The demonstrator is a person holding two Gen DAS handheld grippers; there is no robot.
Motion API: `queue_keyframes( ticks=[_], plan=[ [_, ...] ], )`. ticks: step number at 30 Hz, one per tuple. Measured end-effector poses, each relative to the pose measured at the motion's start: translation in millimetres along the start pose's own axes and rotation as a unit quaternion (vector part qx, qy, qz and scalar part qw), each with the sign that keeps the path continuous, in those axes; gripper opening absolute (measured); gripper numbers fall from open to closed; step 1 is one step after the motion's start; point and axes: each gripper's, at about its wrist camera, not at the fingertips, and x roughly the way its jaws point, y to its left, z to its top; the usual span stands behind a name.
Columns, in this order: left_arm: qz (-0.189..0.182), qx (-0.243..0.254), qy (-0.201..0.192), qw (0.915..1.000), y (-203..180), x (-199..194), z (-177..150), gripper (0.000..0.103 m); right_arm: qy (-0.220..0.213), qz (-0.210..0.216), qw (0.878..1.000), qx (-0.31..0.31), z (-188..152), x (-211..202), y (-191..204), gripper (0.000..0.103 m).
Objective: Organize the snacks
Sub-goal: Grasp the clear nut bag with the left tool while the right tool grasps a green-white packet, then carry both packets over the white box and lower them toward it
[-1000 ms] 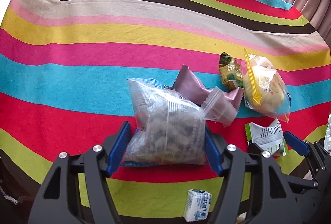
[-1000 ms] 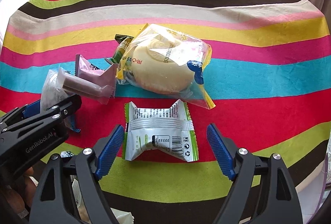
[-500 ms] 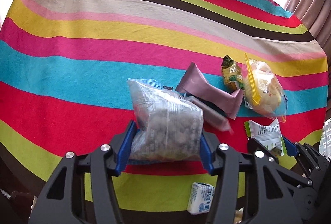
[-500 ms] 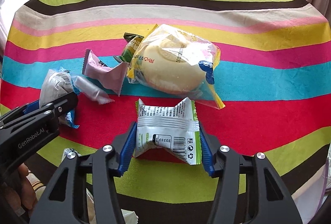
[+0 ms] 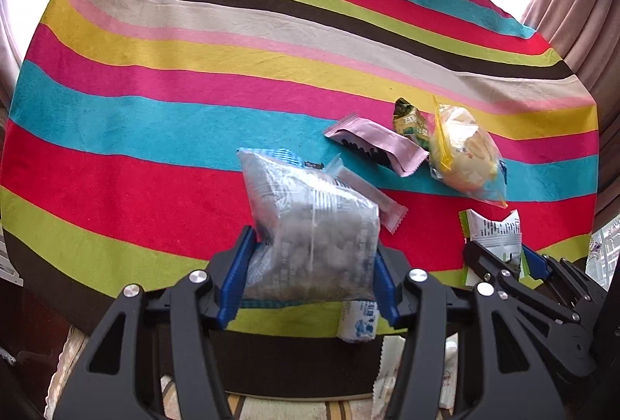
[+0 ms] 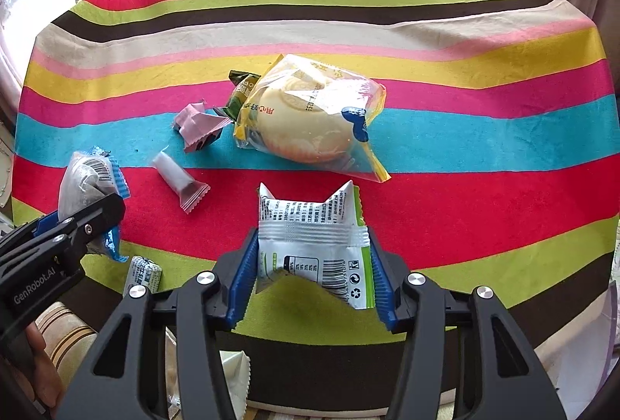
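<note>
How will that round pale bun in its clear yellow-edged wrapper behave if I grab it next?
The round pale bun in its clear wrapper looks puffy, so probably light and squashable. The glossy loose film may slip or crinkle between pads. It lies flat, so it is unlikely to roll.

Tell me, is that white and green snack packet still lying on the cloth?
No, the white and green packet is lifted: blue fingers squeeze both sides, its lower edge hanging clear.

From my feed this looks like a home, a living or dining room — I see a table draped in a bright striped cloth [image 5: 240, 71], pinkish-brown curtains [image 5: 581, 5] hanging at a sunlit window behind it, and a striped cushion [image 6: 66, 334] below the table edge. Packaged snacks [image 6: 310, 117] lie scattered on the cloth — ordinary household fare.
</note>
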Motion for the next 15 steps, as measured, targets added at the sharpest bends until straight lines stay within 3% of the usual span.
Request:
queue_keyframes(
  ticks=[15],
  plan=[
    [-0.032,0.07,0.003,0.997,-70.5,-26.6,-31.3,0.055,-0.013,-0.02,0.999,0.045,-33.8,-44.8,-53.8,0.051]
  ],
)
